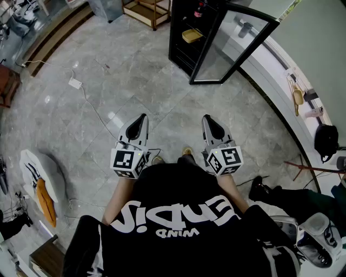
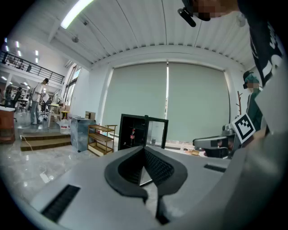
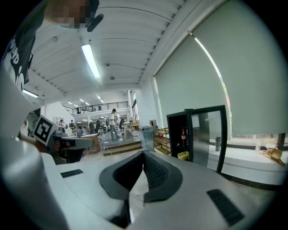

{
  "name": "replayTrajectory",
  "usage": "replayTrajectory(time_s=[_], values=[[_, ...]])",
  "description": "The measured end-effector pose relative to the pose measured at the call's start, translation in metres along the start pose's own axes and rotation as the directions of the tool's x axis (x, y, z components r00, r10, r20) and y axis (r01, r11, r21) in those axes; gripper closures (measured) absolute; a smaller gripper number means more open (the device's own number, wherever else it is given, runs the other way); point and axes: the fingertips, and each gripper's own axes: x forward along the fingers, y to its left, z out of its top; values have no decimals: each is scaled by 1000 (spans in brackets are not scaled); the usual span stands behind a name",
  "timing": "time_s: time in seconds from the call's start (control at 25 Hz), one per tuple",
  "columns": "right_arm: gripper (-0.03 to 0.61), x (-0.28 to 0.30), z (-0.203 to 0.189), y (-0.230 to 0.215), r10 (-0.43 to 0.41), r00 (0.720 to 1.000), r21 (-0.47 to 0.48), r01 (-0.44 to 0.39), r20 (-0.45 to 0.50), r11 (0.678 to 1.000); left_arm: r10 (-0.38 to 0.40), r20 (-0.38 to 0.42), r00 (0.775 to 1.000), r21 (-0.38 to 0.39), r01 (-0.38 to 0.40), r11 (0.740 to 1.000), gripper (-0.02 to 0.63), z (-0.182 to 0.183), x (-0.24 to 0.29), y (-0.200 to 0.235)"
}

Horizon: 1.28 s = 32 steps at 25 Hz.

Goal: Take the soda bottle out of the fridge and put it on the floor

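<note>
The soda bottle stands on an upper shelf of the black fridge, far ahead across the floor, and the fridge's glass door hangs open. It is a small dark bottle with a red label, also visible as the bottle in the left gripper view and the bottle in the right gripper view. My left gripper and right gripper are held side by side in front of the person's body, well short of the fridge. Both pairs of jaws meet at the tips with nothing between them.
A yellow bowl sits on a lower fridge shelf. A wooden rack stands left of the fridge. A white cable with an adapter lies on the grey tile floor. A white curved counter runs along the right, with bags beside it.
</note>
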Motion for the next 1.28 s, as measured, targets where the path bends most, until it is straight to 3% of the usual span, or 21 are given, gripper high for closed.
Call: replayTrajectory(time_s=[0.4,0.68,0.96,1.28], values=[[554,26,-6,17,-52,998,29,51,36,998,-77,-12,997,-4,77,997,607,-3,18,28],[554,53,-5,-10,-108,993,51,106,50,993,-111,-15,994,-14,111,994,606,-4,59,44],[554,141,5,-66,-111,993,71,107,47,992,-130,-17,991,-11,130,991,606,7,150,78],[554,267,75,-159,-66,996,46,63,57,997,-127,28,991,-7,127,992,606,75,299,111]])
